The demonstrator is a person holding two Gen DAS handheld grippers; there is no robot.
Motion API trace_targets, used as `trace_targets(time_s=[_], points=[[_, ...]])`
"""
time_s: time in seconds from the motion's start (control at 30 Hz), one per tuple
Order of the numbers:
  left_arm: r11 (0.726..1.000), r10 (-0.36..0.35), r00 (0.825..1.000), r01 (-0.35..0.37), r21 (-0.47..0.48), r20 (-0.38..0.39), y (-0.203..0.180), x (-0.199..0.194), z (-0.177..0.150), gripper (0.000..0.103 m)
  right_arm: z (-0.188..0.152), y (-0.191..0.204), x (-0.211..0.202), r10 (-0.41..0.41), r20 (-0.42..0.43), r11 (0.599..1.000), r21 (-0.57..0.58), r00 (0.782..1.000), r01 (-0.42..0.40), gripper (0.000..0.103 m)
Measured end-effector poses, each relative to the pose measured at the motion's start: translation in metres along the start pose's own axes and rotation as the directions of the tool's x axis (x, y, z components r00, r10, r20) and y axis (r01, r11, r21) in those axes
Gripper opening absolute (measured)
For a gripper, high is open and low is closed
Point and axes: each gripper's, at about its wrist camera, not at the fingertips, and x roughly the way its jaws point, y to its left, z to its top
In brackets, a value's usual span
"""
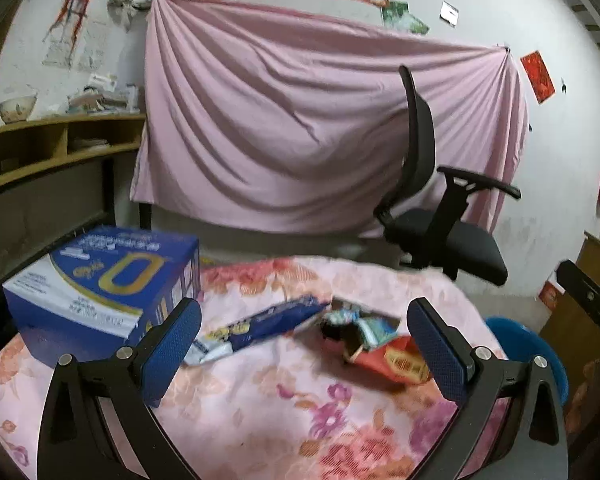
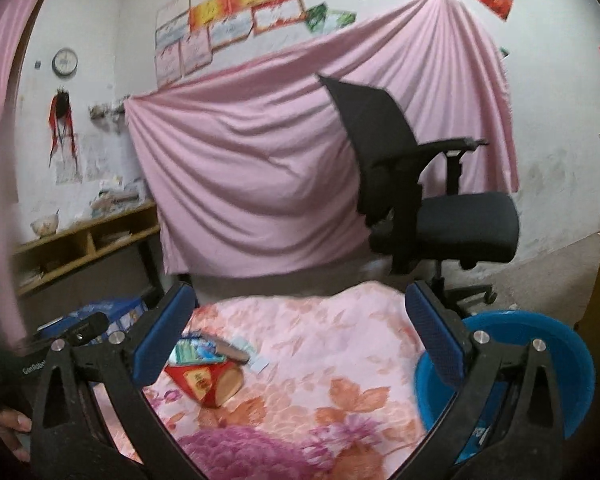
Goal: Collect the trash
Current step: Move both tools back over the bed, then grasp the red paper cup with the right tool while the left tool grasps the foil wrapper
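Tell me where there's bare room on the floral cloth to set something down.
Free: the near cloth in front of the red packet, and the stretch between that packet and the blue basin. Crowded: the far left, with the blue box, blue wrapper and wrapper pile.

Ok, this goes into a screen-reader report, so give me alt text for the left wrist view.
An open left gripper hovers over a floral tablecloth strewn with a blue wrapper and a red packet. A blue box sits left; a black office chair stands behind.
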Motion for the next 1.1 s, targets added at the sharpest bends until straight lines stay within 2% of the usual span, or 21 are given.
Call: trace_targets(time_s=[0.1,0.2,0.3,0.37,0.43,0.63,0.8,0.87,0.97,1.1], points=[[1.000,0.004,0.999,-0.003,0.018,-0.045,0.002,0.006,-0.005,0.101,-0.006,0.008,0.017,0.023,-0.083,1.000,-0.002,0.996,-0.023,0.103],[0.998,0.021,0.992,-0.015,0.055,-0.123,0.003,0.017,-0.012,0.100,-0.013,0.016,0.033,0.033,-0.154,0.999,-0.002,0.987,-0.034,0.103],[0.997,0.024,0.985,-0.012,0.074,-0.170,0.003,0.029,-0.016,0.099,-0.022,0.022,0.051,0.048,-0.255,0.999,0.004,0.966,-0.049,0.103],[0.997,0.020,0.978,-0.004,0.079,-0.209,0.004,0.037,-0.018,0.094,-0.028,0.025,0.059,0.060,-0.307,0.998,0.011,0.950,-0.059,0.103],[0.998,0.007,0.968,0.009,0.063,-0.251,0.009,0.045,-0.021,0.084,-0.034,0.028,0.069,0.069,-0.355,0.998,0.018,0.932,-0.067,0.103],[0.999,-0.036,0.947,0.035,-0.007,-0.318,0.022,0.057,-0.021,0.072,-0.053,0.038,0.092,0.114,-0.474,0.993,0.048,0.873,-0.104,0.082],[0.998,-0.054,0.937,0.047,-0.030,-0.344,0.027,0.060,-0.020,0.072,-0.067,0.050,0.105,0.117,-0.539,0.992,0.028,0.834,-0.121,0.052],[0.997,-0.070,0.935,0.060,-0.040,-0.348,0.028,0.061,-0.019,0.072,-0.068,0.052,0.104,0.118,-0.544,0.992,0.022,0.831,-0.126,0.040],[0.995,-0.095,0.933,0.084,-0.046,-0.347,0.027,0.060,-0.018,0.072,-0.068,0.051,0.100,0.095,-0.548,0.993,-0.010,0.831,-0.121,0.040],[0.988,-0.151,0.932,0.144,-0.046,-0.330,0.025,0.057,-0.016,0.072,-0.065,0.041,0.090,0.028,-0.544,0.995,-0.070,0.839,-0.078,0.039]])
